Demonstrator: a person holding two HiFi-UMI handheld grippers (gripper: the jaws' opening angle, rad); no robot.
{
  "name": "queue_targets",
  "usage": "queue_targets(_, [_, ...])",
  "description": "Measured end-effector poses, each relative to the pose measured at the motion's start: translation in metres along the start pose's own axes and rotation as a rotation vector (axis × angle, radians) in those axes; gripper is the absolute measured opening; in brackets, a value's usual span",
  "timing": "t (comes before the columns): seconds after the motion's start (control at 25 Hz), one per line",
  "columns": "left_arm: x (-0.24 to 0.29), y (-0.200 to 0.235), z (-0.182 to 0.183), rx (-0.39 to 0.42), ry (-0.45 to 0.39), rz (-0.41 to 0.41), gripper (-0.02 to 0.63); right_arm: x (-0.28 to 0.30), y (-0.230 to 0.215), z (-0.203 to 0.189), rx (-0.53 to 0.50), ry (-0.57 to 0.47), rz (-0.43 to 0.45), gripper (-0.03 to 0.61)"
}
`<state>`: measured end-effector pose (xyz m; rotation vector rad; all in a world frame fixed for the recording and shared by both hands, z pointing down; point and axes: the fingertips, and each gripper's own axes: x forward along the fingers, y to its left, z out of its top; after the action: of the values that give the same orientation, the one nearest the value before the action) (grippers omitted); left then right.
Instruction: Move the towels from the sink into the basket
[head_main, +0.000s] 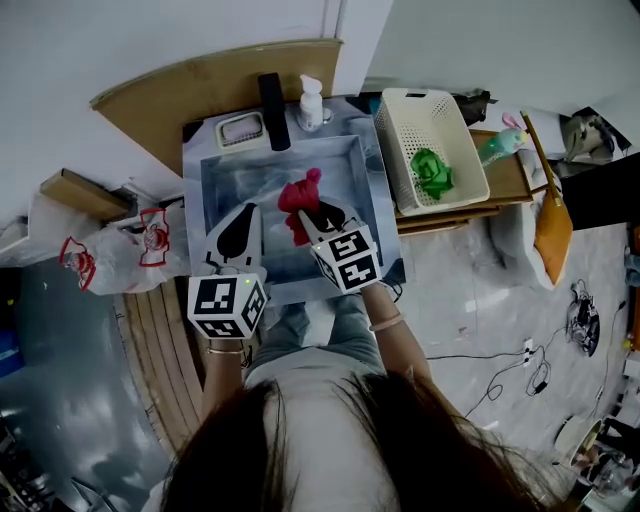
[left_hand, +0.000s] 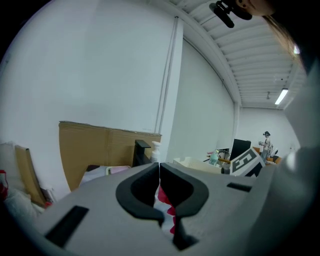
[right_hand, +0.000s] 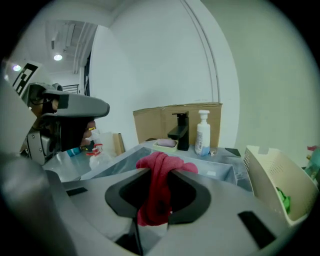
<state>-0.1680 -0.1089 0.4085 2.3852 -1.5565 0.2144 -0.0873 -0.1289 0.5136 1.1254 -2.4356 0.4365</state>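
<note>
Steel-grey sink (head_main: 225, 175) takes up the middle of the counter, with the white slatted basket (head_main: 400, 150) just beside it on the right. Both forearms reach forward from the person's body over the sink's near edge. The left gripper (head_main: 240, 232) points ahead over the basin's left half, its jaws pressed together and empty. The right gripper (head_main: 320, 218), tilted somewhat downward, pinches a bunched red towel (head_main: 298, 195) above the basin. A green towel (head_main: 432, 172) lies in the basket.
</note>
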Motion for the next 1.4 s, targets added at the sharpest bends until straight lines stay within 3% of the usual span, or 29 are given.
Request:
queue_targets(0.6, [0.008, -0.050, 0.027, 0.046, -0.036, -0.005, 0.009, -0.052, -0.016, 0.032, -0.037, -0.095, 0.038, 0.114])
queue_targets(1.0, [0.026, -0.098, 0.039, 0.092, -0.046, -0.065, 0.009, -0.089, -0.027, 0.055, -0.096, -0.151, 0.072, 0.114])
queue_targets(1.4, [0.052, -0.135, 0.049, 0.103, -0.059, -0.100, 0.009, -0.123, -0.067, 0.061, -0.078, -0.195, 0.028, 0.114])
